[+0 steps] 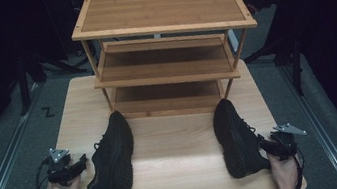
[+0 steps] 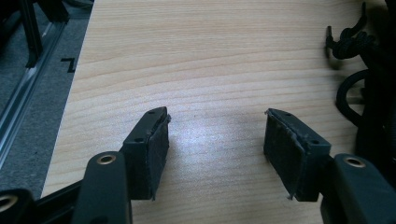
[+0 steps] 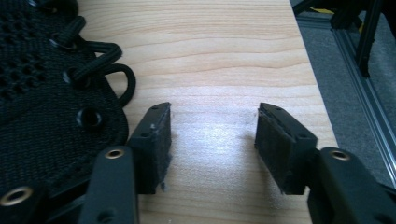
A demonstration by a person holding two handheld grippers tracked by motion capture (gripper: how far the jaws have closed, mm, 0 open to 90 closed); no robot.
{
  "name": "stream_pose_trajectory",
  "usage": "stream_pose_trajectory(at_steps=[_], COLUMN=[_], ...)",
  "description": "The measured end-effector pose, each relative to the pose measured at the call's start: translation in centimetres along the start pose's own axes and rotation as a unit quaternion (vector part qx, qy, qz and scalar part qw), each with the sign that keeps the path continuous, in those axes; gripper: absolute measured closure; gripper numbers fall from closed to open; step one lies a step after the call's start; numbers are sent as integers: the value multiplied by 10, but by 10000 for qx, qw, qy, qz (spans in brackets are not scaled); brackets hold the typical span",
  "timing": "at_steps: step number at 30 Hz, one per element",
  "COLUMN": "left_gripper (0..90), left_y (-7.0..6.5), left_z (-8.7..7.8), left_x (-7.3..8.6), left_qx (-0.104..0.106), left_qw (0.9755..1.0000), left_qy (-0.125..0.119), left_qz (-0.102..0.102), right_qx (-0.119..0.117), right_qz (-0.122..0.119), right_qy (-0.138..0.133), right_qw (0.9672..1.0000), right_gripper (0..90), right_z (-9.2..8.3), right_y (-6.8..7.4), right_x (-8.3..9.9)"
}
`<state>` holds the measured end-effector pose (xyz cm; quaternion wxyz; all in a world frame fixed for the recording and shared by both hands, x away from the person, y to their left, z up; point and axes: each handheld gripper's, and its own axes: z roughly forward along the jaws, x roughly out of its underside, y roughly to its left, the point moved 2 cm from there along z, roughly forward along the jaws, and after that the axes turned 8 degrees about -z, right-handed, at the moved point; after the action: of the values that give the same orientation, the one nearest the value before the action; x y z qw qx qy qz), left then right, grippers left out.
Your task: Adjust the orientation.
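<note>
Two black knit lace-up shoes on a pale wood-grain surface (image 1: 173,139), toes toward a three-tier bamboo shoe rack (image 1: 165,49) at the far edge. Left black shoe (image 1: 113,154) tipped on its side, sole showing, just beside the left gripper (image 1: 77,166) near the front left corner. Right black shoe (image 1: 236,137) upright, heel just beside the right gripper (image 1: 264,145) (whether touching, cannot tell).

In the left gripper view, left gripper (image 2: 215,140) with fingers (image 2: 154,149) spread wide over bare wood, nothing between them; laces of the left shoe (image 2: 355,56) off at the right edge.

In the right gripper view, right gripper (image 3: 212,140) likewise wide, fingers (image 3: 156,144) empty, the mesh upper and eyelets of the right shoe (image 3: 46,93) right beside the near finger.
</note>
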<state>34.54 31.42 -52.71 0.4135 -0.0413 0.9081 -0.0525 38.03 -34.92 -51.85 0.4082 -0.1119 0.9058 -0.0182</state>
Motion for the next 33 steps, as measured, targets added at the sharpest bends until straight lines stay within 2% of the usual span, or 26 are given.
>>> stream_pose_trajectory(at_steps=[10, 16, 18, 21, 24, 27, 30, 33], left_gripper=[385, 379, 383, 386, 377, 351, 326, 315], left_y=[0, -1, 2, 4, 9, 16, 18, 18], left_z=[0, 0, -1, -2, -5, -11, -14, -19], left_x=[0, 0, 0, 0, 2, 7, 9, 12], left_qx=[13, 8, 113, 193, 199, 327, 348, 311], left_qw=[10000, 10000, 9999, 9998, 9997, 9990, 9989, 9993], left_qy=[32, 24, 9, 4, -10, -21, 14, 47], left_qz=[56, 45, -52, -60, -140, -315, -307, -204], right_qx=[97, 90, 80, 74, 70, 70, 69, 69], right_qz=[125, 68, 64, 56, 43, 40, 39, 40], right_qy=[41, 51, 52, 51, 48, 46, 46, 46], right_qw=[9999, 9999, 9999, 9999, 10000, 10000, 10000, 10000], right_gripper=[397, 380, 377, 376, 376, 375, 375, 376], right_z=[-1, 0, 0, 0, 0, 0, 0, 0], right_y=[-2, -2, -2, -2, -1, -1, -1, -1], right_x=[1, 1, 1, 1, 1, 1, 1, 1])
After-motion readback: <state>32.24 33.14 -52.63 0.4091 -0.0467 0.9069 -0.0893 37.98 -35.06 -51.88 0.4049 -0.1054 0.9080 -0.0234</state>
